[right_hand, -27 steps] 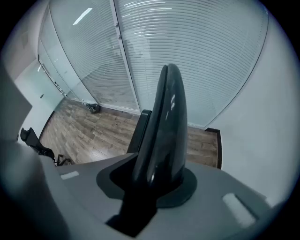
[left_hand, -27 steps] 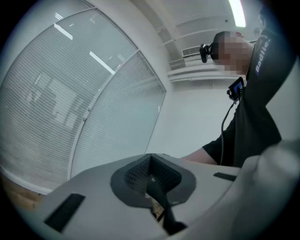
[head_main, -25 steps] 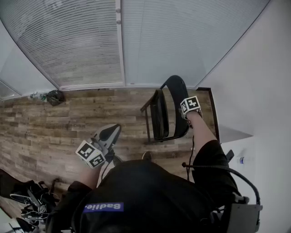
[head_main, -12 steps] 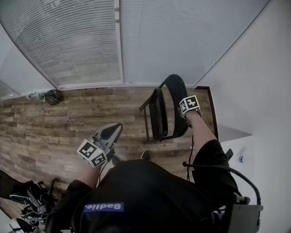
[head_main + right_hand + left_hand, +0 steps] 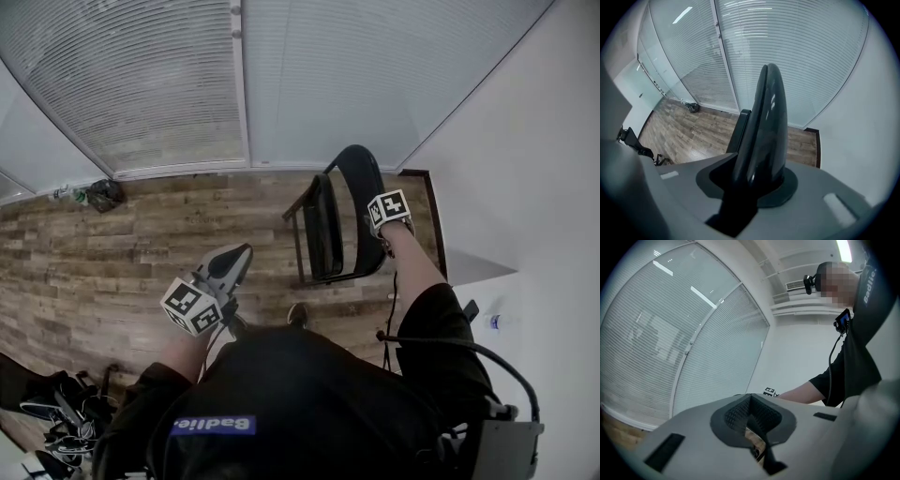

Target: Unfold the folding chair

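The right tongs (image 5: 757, 185) pinch the top edge of the folding chair's backrest (image 5: 764, 122). The glossy black curve stands between the two jaws, which press on it from both sides while pointing steeply down. In the head view they sit at the right side of the backrest, and the person's bare forearm (image 5: 412, 267) reaches out to them. The left tongs (image 5: 751, 420) are pressed together with nothing between them. They are held level in the air at the left of the head view, well apart from the chair.

The folding chair (image 5: 328, 225) stands on the wooden floor (image 5: 141, 244), near the corner where the window blinds (image 5: 141, 84) meet the white wall (image 5: 525, 141). Its seat (image 5: 322, 230) is tipped up steeply, close against the backrest, so the chair is not yet opened out. Farther off, a small dark bundle (image 5: 103, 195) lies on the floor at the foot of the blinds. A tangle of dark gear (image 5: 56, 412) lies at the lower left, beside the person.
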`<move>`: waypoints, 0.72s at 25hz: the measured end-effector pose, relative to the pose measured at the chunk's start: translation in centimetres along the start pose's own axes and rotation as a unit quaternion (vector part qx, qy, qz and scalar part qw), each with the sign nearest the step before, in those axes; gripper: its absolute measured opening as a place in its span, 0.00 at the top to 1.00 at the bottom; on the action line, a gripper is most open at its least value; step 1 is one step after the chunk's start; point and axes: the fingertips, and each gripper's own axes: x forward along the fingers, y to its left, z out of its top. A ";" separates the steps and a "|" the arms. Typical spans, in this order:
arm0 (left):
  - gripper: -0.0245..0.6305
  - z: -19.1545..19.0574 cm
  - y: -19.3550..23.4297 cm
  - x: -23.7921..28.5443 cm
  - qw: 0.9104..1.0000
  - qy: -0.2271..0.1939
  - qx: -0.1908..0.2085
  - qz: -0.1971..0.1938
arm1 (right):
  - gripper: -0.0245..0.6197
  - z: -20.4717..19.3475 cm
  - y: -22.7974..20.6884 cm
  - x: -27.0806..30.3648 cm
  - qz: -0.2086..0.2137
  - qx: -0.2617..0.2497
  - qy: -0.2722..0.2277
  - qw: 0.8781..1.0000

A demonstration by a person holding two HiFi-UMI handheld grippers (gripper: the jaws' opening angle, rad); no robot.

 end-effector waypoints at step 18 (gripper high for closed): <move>0.95 -1.6 1.1 2.7 1.000 0.005 -0.017 -0.002 | 0.79 -0.1 -0.2 0.0 -0.003 -0.007 0.002 1.000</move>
